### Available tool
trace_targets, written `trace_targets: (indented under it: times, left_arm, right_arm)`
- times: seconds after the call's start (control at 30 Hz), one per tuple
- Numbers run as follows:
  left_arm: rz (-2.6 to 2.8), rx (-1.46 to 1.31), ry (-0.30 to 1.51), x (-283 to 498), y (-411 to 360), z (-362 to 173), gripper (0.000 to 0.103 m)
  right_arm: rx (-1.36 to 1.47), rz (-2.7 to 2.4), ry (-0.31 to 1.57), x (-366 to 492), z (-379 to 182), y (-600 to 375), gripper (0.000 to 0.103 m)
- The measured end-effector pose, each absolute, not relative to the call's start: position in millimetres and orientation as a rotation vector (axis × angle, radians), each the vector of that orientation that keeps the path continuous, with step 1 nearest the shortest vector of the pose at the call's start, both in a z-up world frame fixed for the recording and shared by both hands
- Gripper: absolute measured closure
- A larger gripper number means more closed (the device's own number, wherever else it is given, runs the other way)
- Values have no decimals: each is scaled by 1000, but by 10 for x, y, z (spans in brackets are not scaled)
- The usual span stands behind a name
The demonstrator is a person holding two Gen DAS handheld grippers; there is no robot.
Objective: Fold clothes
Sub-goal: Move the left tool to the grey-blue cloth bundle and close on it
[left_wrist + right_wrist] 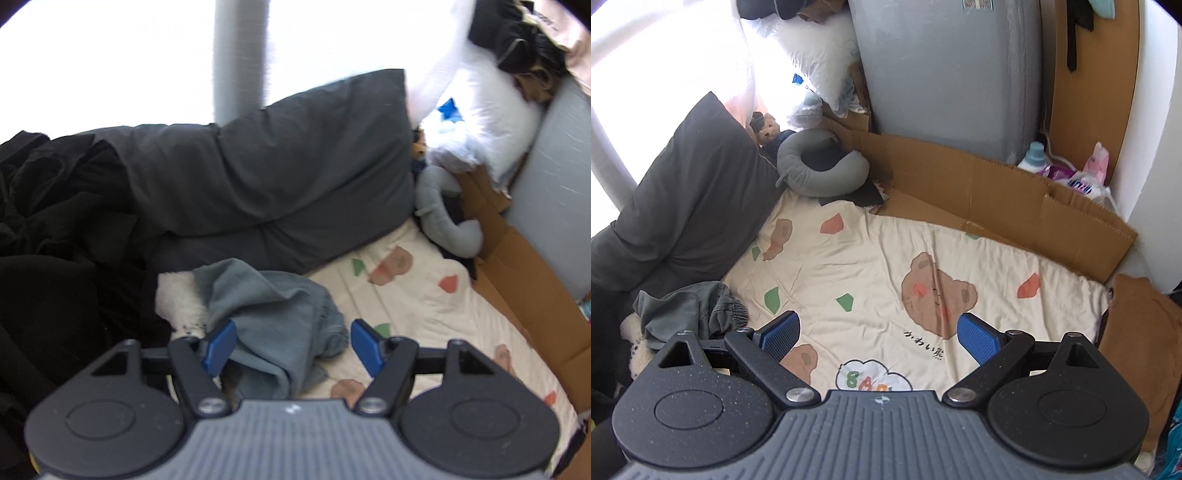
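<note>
1. Cream bedsheet [886, 236] with its bear print is the widest surface I see; its middle lies bare, and flat cardboard [979, 184] borders its far and right edges.
2. Dark grey pillows [280, 155] stand along the sheet's left side, with a heap of black clothes [55, 206] further left.
3. Blue-grey garment [273, 325] lies crumpled at the sheet's near-left corner, partly on a white fluffy item [177, 302]. Bunched as it is, I cannot give it a long axis.
4. My left gripper [291, 347] hangs right over that garment, blue pads spread wide to either side of the cloth, clamping nothing. It is clearly the nearer one.
5. My right gripper [879, 339] is likewise spread and empty, above bare sheet; the garment lies off to its left.
6. I see no basket or bin holding clothes.
</note>
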State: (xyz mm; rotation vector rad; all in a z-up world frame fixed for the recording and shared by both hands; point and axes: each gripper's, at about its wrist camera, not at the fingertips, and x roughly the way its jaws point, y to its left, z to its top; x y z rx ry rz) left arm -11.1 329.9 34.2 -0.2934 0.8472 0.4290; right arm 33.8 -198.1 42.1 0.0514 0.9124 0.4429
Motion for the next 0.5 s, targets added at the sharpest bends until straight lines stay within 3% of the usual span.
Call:
trace_targets:
  times: [0.23, 0.5]
  left_arm:
    - [442, -284, 866, 51, 3519, -76, 32]
    - [454, -279, 888, 226, 3776, -584, 32]
  right_arm:
    - [83, 499, 958, 609, 175, -1866, 15]
    - [60, 550, 938, 889, 48, -1582, 15]
